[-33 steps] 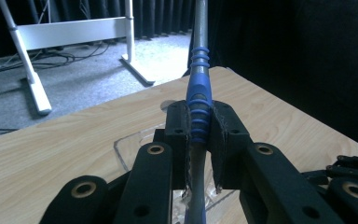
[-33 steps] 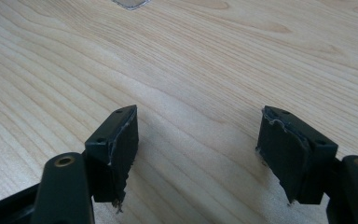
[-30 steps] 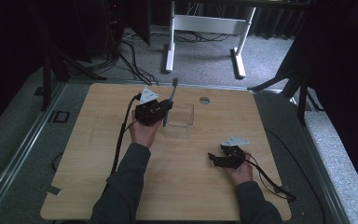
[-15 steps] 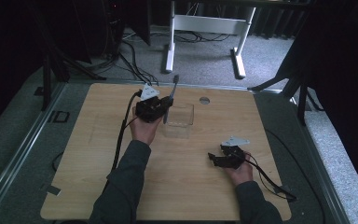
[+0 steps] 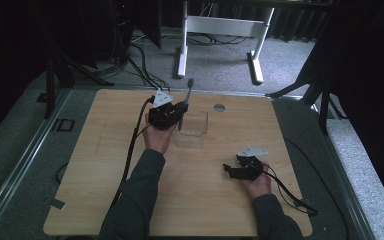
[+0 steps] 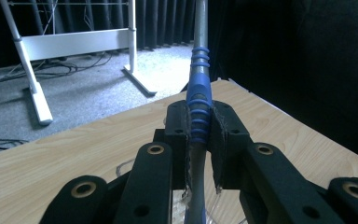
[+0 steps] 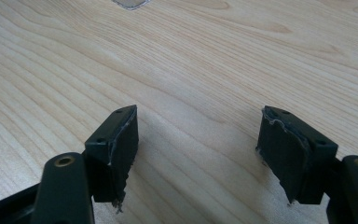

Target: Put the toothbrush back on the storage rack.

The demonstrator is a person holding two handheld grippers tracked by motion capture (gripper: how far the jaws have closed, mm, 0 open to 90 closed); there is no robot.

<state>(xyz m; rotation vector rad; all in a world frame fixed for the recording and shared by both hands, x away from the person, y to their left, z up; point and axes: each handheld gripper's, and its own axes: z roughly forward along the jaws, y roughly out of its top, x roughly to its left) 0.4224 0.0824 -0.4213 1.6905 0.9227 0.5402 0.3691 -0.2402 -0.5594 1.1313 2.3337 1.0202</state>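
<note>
My left gripper point(image 5: 181, 110) is held above the back middle of the wooden table point(image 5: 105, 165), shut on a slim tool with a ribbed blue grip and grey shaft point(image 5: 187, 95). The tool stands nearly upright, with its top leaning away. In the left gripper view the pads point(image 6: 179, 128) clamp the blue grip point(image 6: 199, 109), and the shaft runs on below the left gripper point(image 6: 199, 128). A clear plastic box point(image 5: 195, 129) sits just right of and under that gripper. My right gripper point(image 5: 228, 169) rests low at the table's front right. It is open point(image 7: 198, 140), with only bare wood between the pads.
A round grey plug point(image 5: 219, 107) sits in the tabletop behind the box. Cables trail from both grippers across the table. A white frame point(image 5: 220, 30) stands on the carpet beyond the far edge, and dark stands flank the table.
The left gripper has edged slightly up and away with the tool, whose top now leans a little further back. The right gripper has stayed put.
</note>
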